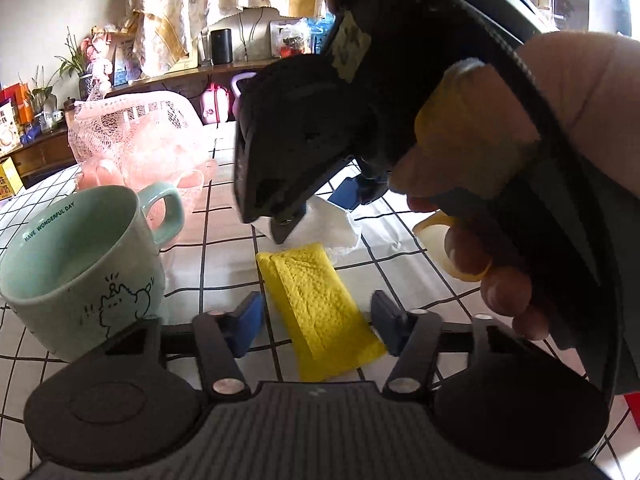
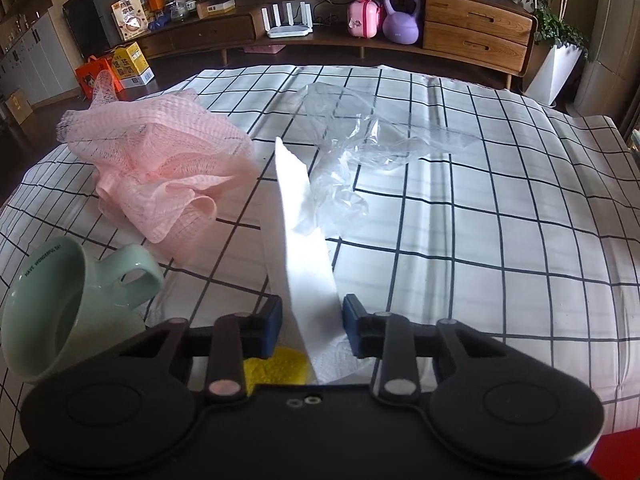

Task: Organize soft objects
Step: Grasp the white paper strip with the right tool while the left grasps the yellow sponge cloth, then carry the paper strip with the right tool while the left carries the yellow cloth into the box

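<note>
Tissue first: we see a white folded paper tissue (image 2: 306, 264) standing up between the pads of our right tongs (image 2: 312, 322), which are narrow around it, though we cannot tell whether they pinch it yet. Just beside it a yellow dimpled cloth pad (image 1: 320, 312) lies flat between our left tongs (image 1: 316, 326), half open and not touching it. A pink mesh bath puff (image 2: 160, 176) and a crumpled clear plastic bag (image 2: 360, 140) lie loose on the checked worktop (image 2: 480, 240), the pale green ceramic mug (image 2: 60, 312) empty. We judge nothing is sorted yet.
</note>
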`<state>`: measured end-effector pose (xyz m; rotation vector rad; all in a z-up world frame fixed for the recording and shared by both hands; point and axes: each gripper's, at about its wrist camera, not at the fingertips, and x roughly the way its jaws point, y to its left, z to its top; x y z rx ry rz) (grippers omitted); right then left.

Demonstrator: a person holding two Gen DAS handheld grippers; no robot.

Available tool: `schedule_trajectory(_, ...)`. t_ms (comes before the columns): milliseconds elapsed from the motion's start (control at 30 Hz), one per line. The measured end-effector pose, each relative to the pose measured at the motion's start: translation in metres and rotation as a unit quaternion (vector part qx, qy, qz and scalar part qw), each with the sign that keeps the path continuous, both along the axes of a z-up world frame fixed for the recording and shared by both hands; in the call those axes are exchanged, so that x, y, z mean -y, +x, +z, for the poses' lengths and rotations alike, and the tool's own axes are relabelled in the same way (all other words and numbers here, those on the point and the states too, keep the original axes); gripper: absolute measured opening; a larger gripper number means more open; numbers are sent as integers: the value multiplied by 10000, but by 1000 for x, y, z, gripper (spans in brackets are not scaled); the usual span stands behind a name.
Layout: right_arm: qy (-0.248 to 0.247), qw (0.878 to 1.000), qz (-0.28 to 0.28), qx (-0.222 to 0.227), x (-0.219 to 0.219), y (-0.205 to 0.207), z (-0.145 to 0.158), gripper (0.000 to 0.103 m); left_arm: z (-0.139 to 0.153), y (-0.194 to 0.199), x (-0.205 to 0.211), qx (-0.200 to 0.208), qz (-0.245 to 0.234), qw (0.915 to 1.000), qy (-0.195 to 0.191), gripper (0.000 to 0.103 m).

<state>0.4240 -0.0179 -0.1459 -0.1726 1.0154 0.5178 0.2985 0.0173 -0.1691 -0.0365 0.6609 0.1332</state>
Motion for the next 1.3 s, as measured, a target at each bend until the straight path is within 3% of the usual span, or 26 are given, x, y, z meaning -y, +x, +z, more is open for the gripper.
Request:
schedule_trajectory(233, -82, 9996, -213, 167, 7, -9, 4, 1, -1, -3, 0, 59, -57, 10000, -1, 43)
schedule_trajectory(733, 400, 9952, -651, 617, 52, -67, 62, 0, 5, -11, -6, 17, 31, 10000, -64, 39)
schedule_trajectory(1000, 645, 9906, -820, 882, 92, -112, 100, 0, 28, -24, -10, 78, 94, 9997, -206, 38)
schedule_trajectory(1300, 908, 9783, -1363, 1266, 163, -154, 136, 0, 64, -58, 11, 316, -142, 9988, -348, 38)
